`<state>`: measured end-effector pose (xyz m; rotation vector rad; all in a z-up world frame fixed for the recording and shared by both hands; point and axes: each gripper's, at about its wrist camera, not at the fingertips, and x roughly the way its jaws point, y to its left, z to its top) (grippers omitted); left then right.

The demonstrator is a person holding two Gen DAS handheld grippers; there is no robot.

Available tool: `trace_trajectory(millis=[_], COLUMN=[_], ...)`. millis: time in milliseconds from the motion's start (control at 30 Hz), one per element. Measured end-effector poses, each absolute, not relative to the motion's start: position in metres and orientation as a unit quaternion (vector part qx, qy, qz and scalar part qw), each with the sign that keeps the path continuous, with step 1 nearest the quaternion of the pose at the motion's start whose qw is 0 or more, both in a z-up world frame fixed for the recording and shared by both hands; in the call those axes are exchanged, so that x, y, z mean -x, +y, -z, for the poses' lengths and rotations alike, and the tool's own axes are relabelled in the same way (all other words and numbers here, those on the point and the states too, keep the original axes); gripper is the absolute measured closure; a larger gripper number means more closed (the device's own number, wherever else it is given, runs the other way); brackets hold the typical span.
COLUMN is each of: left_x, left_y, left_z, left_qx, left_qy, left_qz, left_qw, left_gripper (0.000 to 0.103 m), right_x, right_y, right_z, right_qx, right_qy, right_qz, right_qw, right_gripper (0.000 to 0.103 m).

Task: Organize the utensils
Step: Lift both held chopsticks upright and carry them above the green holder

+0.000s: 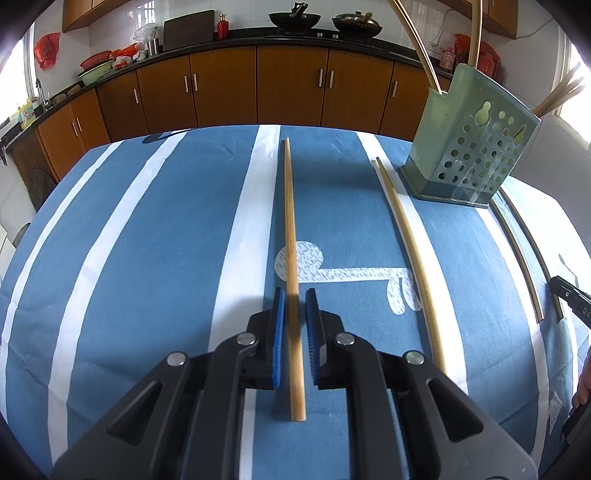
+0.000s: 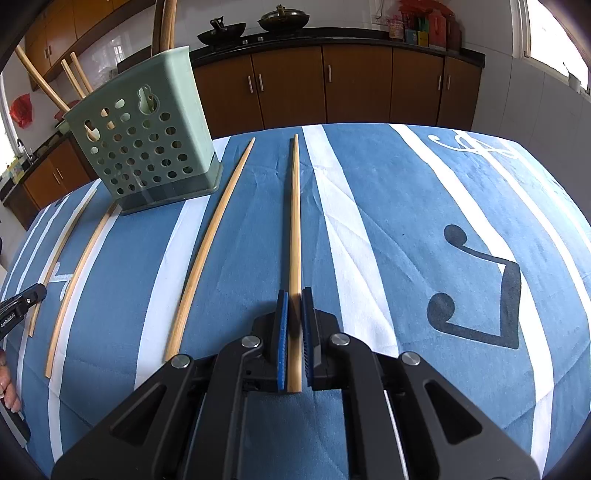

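Some chopsticks already stand in the green holder (image 1: 476, 147). Left of it, the left gripper (image 1: 295, 295) is closed on one chopstick (image 1: 291, 236); right of it, the right gripper (image 2: 294, 293) clamps another chopstick (image 2: 294, 221). Two loose chopsticks (image 1: 406, 236) remain beside the holder.

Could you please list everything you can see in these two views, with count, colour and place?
chopsticks: four, tan, lying lengthwise on the cloth
holder: one, pale green with holes, far side of the cloth
stored chopsticks: several, tan, standing slanted in the holder
cloth: one, blue with white stripes, over the table
woks: two, dark, on the back counter
cabinets: a row, brown, under that counter
left gripper: one, black with blue pads, shut around the leftmost chopstick
right gripper: one, black with blue pads, shut on the rightmost chopstick
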<state>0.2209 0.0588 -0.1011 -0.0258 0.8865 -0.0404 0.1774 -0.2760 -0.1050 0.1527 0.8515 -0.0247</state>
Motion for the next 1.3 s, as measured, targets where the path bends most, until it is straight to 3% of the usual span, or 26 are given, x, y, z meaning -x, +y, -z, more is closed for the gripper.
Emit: trace_trajectory(millis=[400,967,1300], left_x=[-0.216,-0.192,-0.189], left_y=[0.059,0.065,0.069], left_z=[0.095,-0.014,-0.048], left_qx=[-0.006,0.025,0.039], left_qy=[0.437,0.312,0.268], left_qz=[0.015,0.040,0.037], left_qw=[0.899,0.949,0.962], left_gripper=[0.095,0.095,0.095], right_x=[-0.167,-0.144,-0.144], right_y=[-0.283,-0.302,-0.304], right_z=[0.092,0.002,-0.019], right_qx=[-0.086,-0.103,-0.106], right_qy=[0.389,0.250,0.215], right_qz=[0.002,0.013,0.009], right_qw=[0.917,0.963,0.971], right_gripper=[0.095,0.095,0.095])
